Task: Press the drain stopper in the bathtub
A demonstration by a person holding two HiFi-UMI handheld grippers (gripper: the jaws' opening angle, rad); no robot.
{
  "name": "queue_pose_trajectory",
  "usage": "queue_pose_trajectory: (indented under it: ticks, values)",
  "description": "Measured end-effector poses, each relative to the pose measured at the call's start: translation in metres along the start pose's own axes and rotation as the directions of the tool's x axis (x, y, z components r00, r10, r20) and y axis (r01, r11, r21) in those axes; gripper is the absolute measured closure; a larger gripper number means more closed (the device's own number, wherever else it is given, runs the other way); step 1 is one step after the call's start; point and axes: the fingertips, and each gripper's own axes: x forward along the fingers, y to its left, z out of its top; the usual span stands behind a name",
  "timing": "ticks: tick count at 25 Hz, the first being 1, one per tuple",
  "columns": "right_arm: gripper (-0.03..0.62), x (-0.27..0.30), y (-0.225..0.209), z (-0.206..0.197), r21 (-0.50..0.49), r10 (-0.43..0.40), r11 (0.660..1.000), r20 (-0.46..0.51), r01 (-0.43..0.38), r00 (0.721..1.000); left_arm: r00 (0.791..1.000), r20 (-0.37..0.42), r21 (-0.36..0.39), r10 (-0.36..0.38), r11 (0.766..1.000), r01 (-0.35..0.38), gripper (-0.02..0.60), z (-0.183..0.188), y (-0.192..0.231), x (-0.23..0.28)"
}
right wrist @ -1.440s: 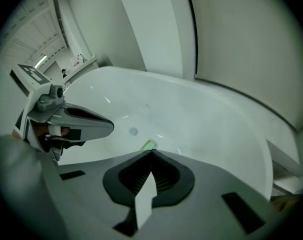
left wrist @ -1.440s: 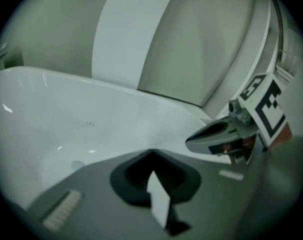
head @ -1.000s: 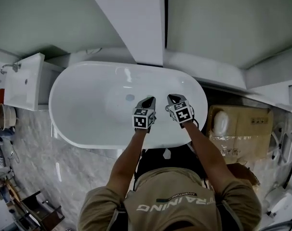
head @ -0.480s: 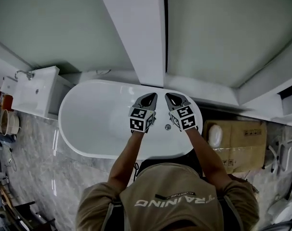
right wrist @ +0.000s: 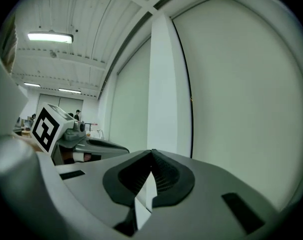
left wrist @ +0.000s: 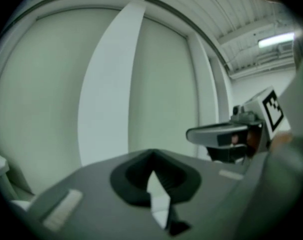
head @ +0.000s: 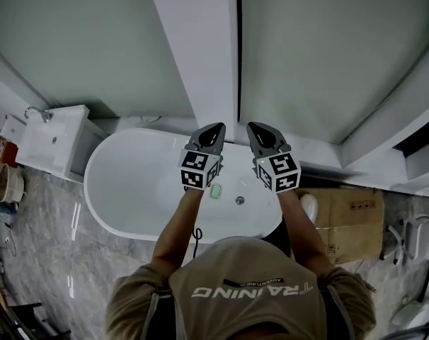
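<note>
Both grippers have lifted and swung forward since the earlier frames, and now sit above the far rim of the white oval bathtub (head: 101,183) instead of low over its basin. The left gripper (head: 214,130) and right gripper (head: 257,130) are held side by side, level, pointing at the pale green wall behind the bathtub. Each gripper's own view shows only wall and ceiling past its jaws. Both pairs of jaws are closed, tip against tip, with nothing between them.

The small round metal drain stopper (head: 240,200) lies on the bathtub floor towards its right end, below and between the person's wrists and well apart from either gripper. It is too small to tell whether it is up or down. Nothing touches it, so I judge that no press is under way. If one is still due, a gripper must tip down and descend into the bathtub.
</note>
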Motion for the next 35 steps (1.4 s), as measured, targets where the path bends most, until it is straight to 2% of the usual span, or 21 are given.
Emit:
queue_pose_trajectory:
  ticks: [4,8,16,21,30,35]
  values:
    - [0.585,-0.011,0.0,0.028,-0.022,-0.012,1.0,0.057,0.013,0.998,0.998,0.069,0.002,-0.001,1.0,0.001,0.578,0.031,-0.004,-0.014]
    - [0.586,-0.013,0.001,0.028,-0.009,-0.002,1.0,0.058,0.002,0.998,0.995,0.095,-0.015,-0.016,1.0,0.017,0.58,0.039,-0.008,-0.019]
    - [0.586,-0.023,0.018,0.019,-0.023,0.027,0.999,0.032,-0.026,0.999,0.997,0.077,0.002,-0.02,1.0,0.02,0.58,0.03,-0.016,-0.032]
    - [0.586,-0.022,0.028,0.017,-0.022,0.046,0.999,0.024,-0.046,0.999,0.996,0.075,-0.034,-0.053,0.998,0.056,0.58,0.029,-0.02,-0.037]
    - [0.586,-0.025,0.026,0.019,-0.005,0.034,0.999,0.03,-0.034,0.999,0.997,0.064,0.009,-0.051,0.999,0.05,0.58,0.03,-0.02,-0.043]
    - [0.585,-0.028,0.025,0.02,0.014,0.028,0.999,0.036,-0.028,0.999,0.994,0.092,-0.032,-0.064,0.997,0.068,0.58,0.037,-0.017,-0.046]
